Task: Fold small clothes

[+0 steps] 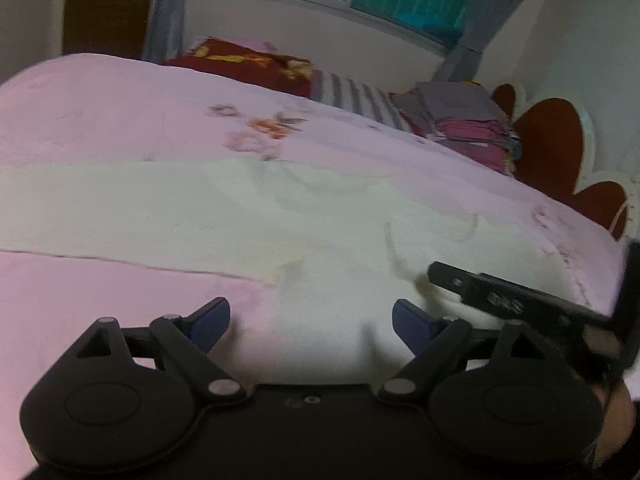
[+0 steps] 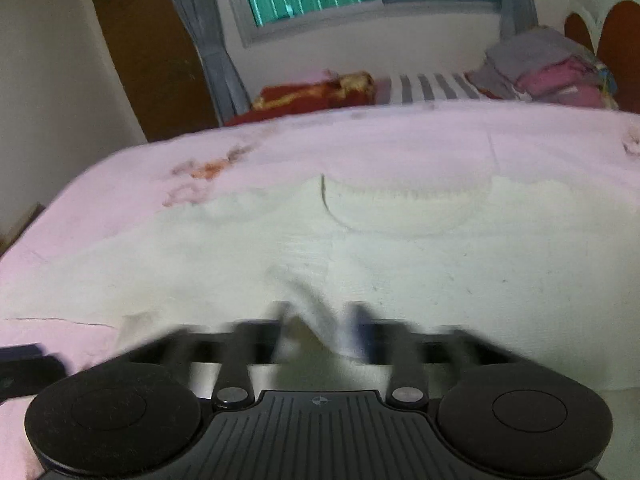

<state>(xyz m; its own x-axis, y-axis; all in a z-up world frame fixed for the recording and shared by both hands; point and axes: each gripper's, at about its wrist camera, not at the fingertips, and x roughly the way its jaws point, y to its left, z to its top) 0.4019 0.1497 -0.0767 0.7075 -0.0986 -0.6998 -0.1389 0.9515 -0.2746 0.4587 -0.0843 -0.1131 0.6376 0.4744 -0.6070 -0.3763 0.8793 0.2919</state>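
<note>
- Two grippers work a pale garment (image 2: 360, 248) spread on the near bed (image 1: 100, 92).
- Left gripper (image 1: 311, 320) fingers spread wide, empty.
- Right gripper (image 2: 320, 328), blurred, seems to be pinching a raised fold; a shallow bite could slip free.

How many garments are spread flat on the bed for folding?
1: a pale white garment lies across the pink bedsheet, in front of both grippers. A folded stack near the headboard may hold more.

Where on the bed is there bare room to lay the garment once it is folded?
Bare pink bedsheet lies past the white garment, between its far edge and the red blanket. Another bare strip lies beside the left tongs, on their left. Crowded: the far right corner, with the stack of folded clothes by the headboard.
</note>
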